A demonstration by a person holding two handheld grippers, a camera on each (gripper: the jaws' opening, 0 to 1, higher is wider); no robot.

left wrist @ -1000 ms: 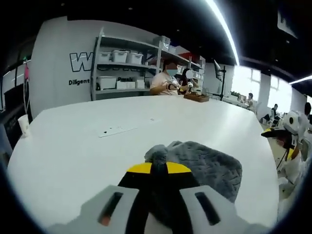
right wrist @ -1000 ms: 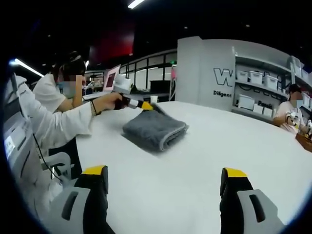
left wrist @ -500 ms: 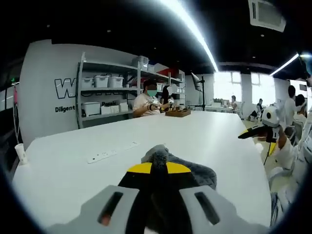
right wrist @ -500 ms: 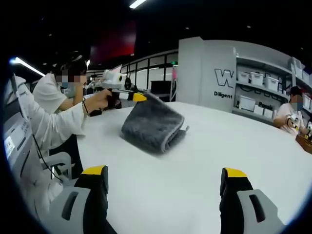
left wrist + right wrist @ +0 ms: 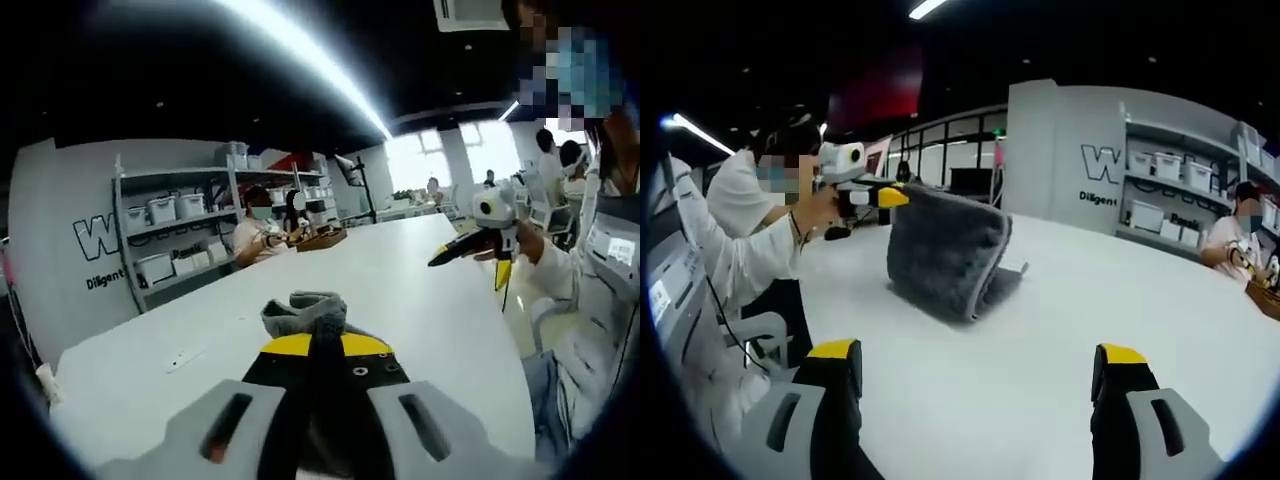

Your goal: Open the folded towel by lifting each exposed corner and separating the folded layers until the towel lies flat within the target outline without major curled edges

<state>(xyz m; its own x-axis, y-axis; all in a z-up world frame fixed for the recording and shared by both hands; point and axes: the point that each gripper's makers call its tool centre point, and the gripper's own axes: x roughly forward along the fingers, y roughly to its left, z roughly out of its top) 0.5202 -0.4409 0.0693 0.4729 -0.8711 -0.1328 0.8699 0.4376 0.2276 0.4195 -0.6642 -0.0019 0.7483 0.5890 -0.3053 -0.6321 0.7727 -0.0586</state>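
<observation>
Towel [image 5: 945,262] corner pinched by left gripper [image 5: 902,197], apparently lifted off white table [image 5: 1040,350]; right gripper [image 5: 975,385] fingers apart; shelves [image 5: 1180,190] behind.

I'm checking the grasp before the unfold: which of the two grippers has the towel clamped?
The left gripper, shut on the grey towel's raised corner. The right gripper hangs open above the white table, well clear of the cloth.

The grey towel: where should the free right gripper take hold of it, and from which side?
Judging by its pose, grip the towel's loose lower corner on the table, approaching from the front: the left gripper holds the top edge raised.
</observation>
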